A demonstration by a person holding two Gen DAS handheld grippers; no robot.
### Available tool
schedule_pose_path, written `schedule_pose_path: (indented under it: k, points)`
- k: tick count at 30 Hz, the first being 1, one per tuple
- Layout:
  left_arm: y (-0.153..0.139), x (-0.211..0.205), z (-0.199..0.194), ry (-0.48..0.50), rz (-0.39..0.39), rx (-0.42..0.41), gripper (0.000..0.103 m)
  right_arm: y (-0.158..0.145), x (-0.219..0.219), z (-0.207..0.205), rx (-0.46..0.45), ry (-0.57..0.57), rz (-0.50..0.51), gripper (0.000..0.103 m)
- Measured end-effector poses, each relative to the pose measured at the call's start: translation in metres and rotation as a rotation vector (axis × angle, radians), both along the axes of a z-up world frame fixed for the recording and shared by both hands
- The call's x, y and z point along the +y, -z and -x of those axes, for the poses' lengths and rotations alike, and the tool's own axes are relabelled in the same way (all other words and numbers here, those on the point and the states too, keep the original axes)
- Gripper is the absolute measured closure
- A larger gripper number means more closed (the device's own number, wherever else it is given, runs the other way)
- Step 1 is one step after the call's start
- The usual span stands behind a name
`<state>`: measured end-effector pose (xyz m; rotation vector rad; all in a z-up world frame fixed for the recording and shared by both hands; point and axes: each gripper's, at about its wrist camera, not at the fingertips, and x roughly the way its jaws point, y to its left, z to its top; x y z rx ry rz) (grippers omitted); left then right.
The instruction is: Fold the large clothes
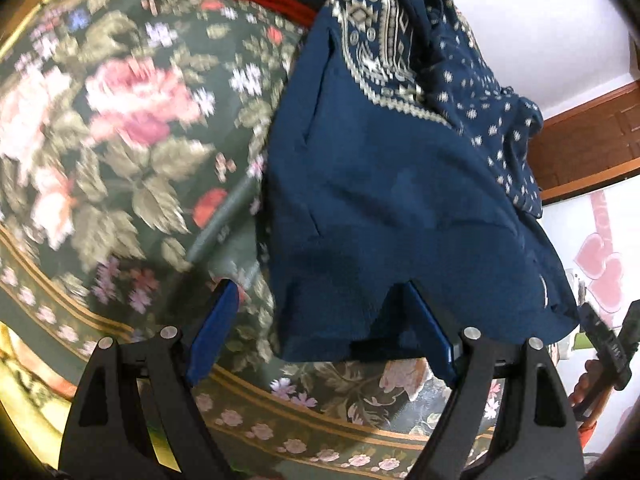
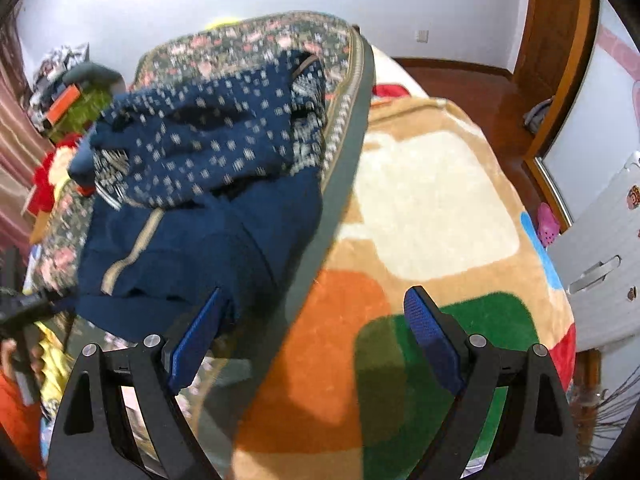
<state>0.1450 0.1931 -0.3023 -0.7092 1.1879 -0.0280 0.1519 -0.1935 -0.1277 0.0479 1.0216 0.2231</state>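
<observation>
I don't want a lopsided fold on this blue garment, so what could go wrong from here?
1. The blue garment lies bunched at its patterned far end, so creases may get folded in.
2. The open left gripper straddles only one corner of the hem; closing may catch the floral cover too.
3. The open right gripper hovers off the garment, over the cover's border.

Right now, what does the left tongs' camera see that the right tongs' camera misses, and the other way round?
Only the left camera shows the large pink roses on the dark green floral bedspread and the pink heart stickers. Only the right camera shows the plush blanket with orange, green and cream patches and the pink clog. Both show the navy blue patterned garment lying on the bedspread.
</observation>
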Motion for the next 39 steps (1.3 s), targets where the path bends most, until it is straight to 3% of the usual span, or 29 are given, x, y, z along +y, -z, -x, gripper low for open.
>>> schedule_pose_path:
  k: [3,8,10,12,14,18,24,39]
  points:
    - [0.008,-0.003,-0.002,-0.015,0.059,0.006,0.019,-0.002,-0.001,-0.006,0.004,0.008,-0.082,0.014]
    - [0.008,0.000,-0.006,-0.029,0.135,-0.019,0.021,0.022,0.006,-0.020,0.081,0.016,-0.161,0.014]
    - [0.005,-0.004,-0.007,-0.013,0.137,-0.037,0.033,0.029,0.008,-0.021,0.111,0.009,-0.200,0.014]
    - [0.000,-0.007,-0.009,0.014,0.137,-0.065,0.059,0.037,0.013,-0.023,0.136,-0.005,-0.232,0.025]
    - [-0.007,-0.009,-0.011,0.027,0.139,-0.080,0.075,0.041,0.016,-0.023,0.156,-0.023,-0.258,0.035]
    - [-0.021,-0.010,-0.016,0.036,0.085,-0.110,0.087,0.050,0.020,-0.024,0.198,-0.043,-0.292,0.063]
    - [-0.063,-0.005,-0.010,0.036,0.008,-0.215,0.089,0.051,0.017,-0.025,0.181,-0.030,-0.315,0.092]
    - [-0.185,-0.006,-0.055,0.035,-0.120,-0.547,0.092,-0.034,0.037,-0.075,-0.108,-0.064,-0.362,0.095]
